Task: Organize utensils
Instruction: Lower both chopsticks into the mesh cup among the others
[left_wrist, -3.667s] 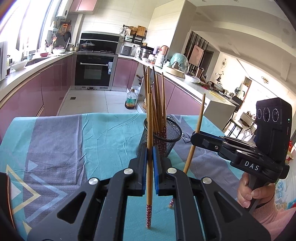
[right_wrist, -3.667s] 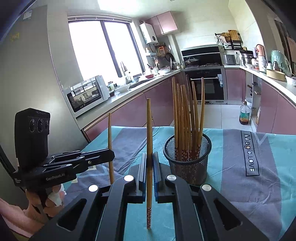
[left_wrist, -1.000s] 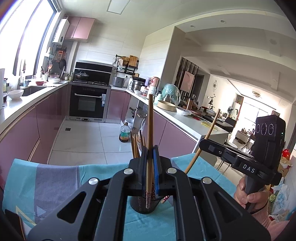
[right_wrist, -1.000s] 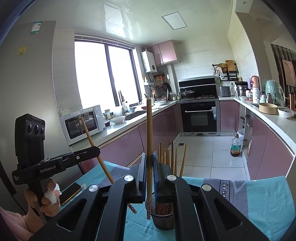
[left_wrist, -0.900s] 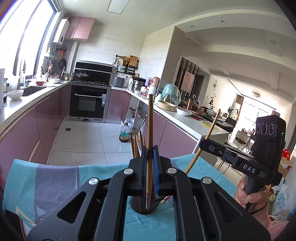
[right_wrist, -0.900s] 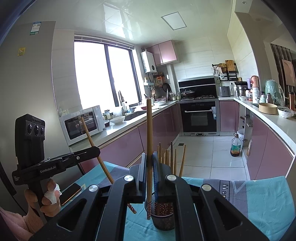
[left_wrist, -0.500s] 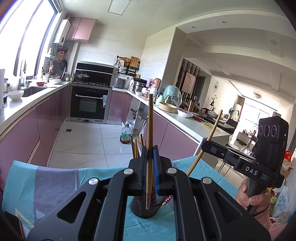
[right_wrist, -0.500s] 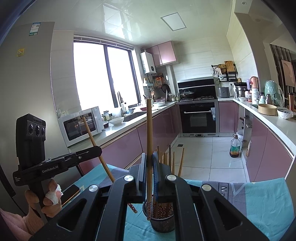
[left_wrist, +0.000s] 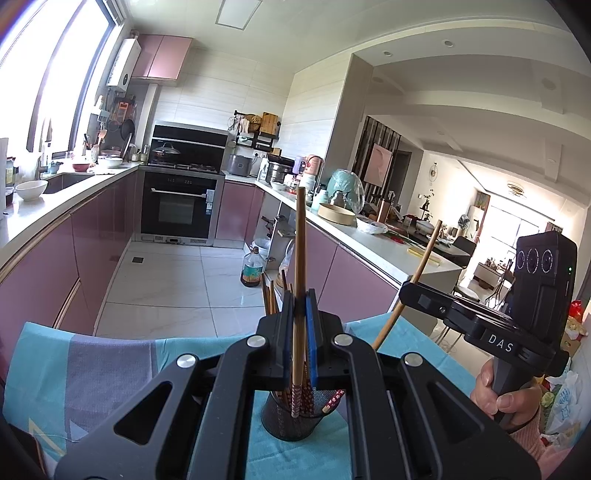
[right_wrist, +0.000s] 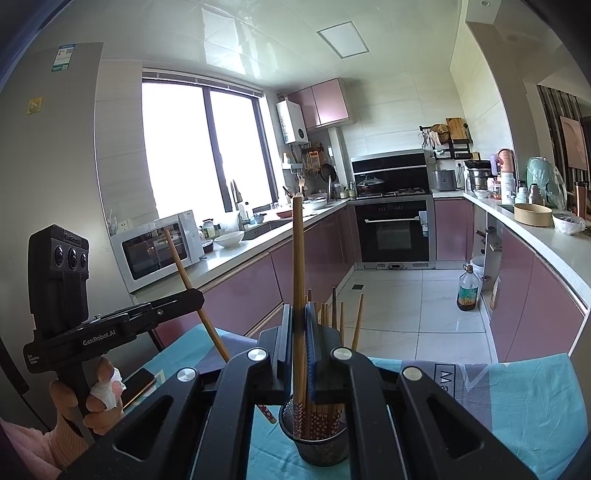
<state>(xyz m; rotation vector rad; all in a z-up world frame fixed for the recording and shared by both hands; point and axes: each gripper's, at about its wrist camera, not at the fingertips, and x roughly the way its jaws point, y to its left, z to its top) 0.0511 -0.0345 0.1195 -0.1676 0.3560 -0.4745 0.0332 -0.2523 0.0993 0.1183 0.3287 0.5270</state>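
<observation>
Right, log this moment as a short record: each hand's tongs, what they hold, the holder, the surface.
left tongs: shut on a brown wooden chopstick with a red patterned tip, upright, tip low over the holder
right tongs: shut on a second brown wooden chopstick, upright, over the holder
holder: black wire mesh cup, several chopsticks standing in it
surface: teal and grey patterned tablecloth, holder stands on it
released yet: neither chopstick

Strong daylight is admitted through the kitchen window (right_wrist: 207, 147), which is blown out to white. Straight lines are bent by fisheye distortion, and corners are darkened by vignetting. Focus is kept sharp.
</observation>
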